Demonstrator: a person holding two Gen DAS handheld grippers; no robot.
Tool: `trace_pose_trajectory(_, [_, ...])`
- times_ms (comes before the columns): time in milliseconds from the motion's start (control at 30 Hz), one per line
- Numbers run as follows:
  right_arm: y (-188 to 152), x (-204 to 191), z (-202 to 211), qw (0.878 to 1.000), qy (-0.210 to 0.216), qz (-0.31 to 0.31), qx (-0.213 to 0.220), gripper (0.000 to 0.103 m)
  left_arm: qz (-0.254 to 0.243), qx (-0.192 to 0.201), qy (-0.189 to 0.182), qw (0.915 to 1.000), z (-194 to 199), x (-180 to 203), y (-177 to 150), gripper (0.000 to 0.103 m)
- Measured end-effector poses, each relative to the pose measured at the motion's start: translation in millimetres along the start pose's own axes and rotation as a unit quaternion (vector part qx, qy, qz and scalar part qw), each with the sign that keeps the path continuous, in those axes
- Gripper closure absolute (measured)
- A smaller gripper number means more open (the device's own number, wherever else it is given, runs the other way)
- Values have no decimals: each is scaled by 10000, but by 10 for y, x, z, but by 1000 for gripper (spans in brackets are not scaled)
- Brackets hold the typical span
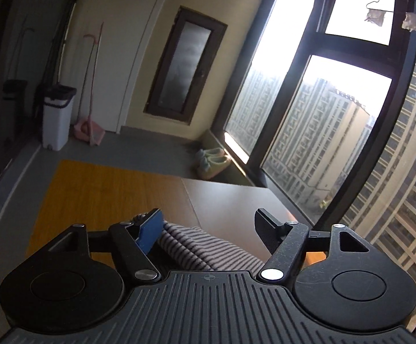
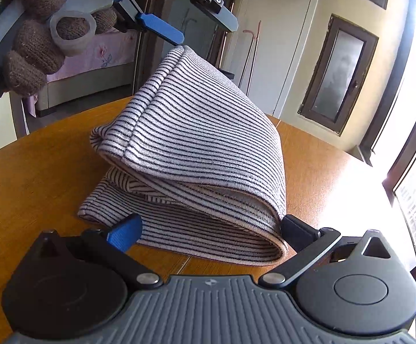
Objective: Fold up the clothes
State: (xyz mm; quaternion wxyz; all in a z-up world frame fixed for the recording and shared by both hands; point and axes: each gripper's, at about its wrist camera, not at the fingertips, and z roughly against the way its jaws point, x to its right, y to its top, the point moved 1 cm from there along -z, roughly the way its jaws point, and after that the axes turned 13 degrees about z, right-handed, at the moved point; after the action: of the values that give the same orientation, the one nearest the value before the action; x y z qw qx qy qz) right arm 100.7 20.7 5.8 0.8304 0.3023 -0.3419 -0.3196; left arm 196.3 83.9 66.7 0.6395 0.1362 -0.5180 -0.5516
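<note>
A white garment with thin dark stripes [image 2: 196, 149] lies folded in layers on the round wooden table [image 2: 35, 166]. Its far corner is raised, just under the left gripper [image 2: 179, 28] seen at the top of the right wrist view. In the left wrist view the striped cloth [image 1: 202, 246] sits between and below the fingers of the left gripper [image 1: 210, 226], whose jaws stand wide apart. The right gripper [image 2: 210, 229] is open, its fingers either side of the garment's near folded edge, close to the table.
A window with a dark frame [image 1: 348, 120] runs along the right. A white bin [image 1: 56, 114], a pink dustpan [image 1: 89, 132] and slippers [image 1: 213, 160] are on the floor beyond the table edge [image 1: 225, 183]. A hand in a brown knitted glove [image 2: 33, 46] holds the left gripper.
</note>
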Motion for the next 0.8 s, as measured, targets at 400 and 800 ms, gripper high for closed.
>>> trace_pose_trajectory(400, [77,80,263,9968,2,-389,698,0,-132,-121,161,9997,20,-108,-81,36])
trace_pose_trajectory(800, [795,-478,-150,9941,-326,600,843,0,1248,66,547,9906,530,-1007,-202,33])
